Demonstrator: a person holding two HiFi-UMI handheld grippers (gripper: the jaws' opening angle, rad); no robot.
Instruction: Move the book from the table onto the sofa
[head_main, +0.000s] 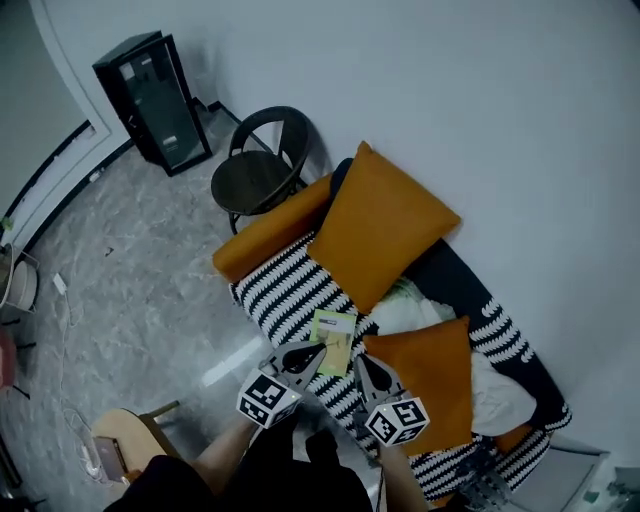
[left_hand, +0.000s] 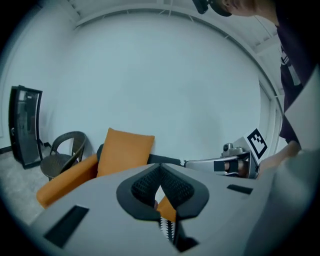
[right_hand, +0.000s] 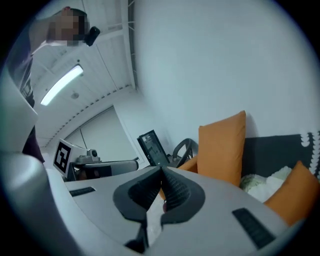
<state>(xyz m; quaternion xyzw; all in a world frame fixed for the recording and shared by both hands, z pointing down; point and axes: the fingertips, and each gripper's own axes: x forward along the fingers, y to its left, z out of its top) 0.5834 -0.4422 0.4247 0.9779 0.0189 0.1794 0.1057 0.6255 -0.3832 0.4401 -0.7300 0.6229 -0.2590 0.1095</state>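
A thin yellow-green book (head_main: 333, 333) lies flat on the black-and-white striped sofa (head_main: 285, 285), between a big orange cushion (head_main: 380, 225) and a smaller one (head_main: 435, 375). My left gripper (head_main: 316, 353) is held up just before the book's near edge, jaws pressed together with nothing in them. My right gripper (head_main: 366, 371) hangs beside it, near the smaller cushion, also shut and empty. In the left gripper view the shut pads (left_hand: 150, 187) meet in front of the sofa, with the right gripper (left_hand: 235, 162) alongside. The right gripper view shows its pads (right_hand: 172, 190) closed and the left gripper (right_hand: 95, 167) beside it.
A dark round chair (head_main: 258, 175) stands at the sofa's far end, with a black glass-fronted cabinet (head_main: 152, 100) against the wall beyond it. A small wooden table (head_main: 125, 435) sits at the lower left. White cloth (head_main: 415, 310) lies crumpled on the sofa.
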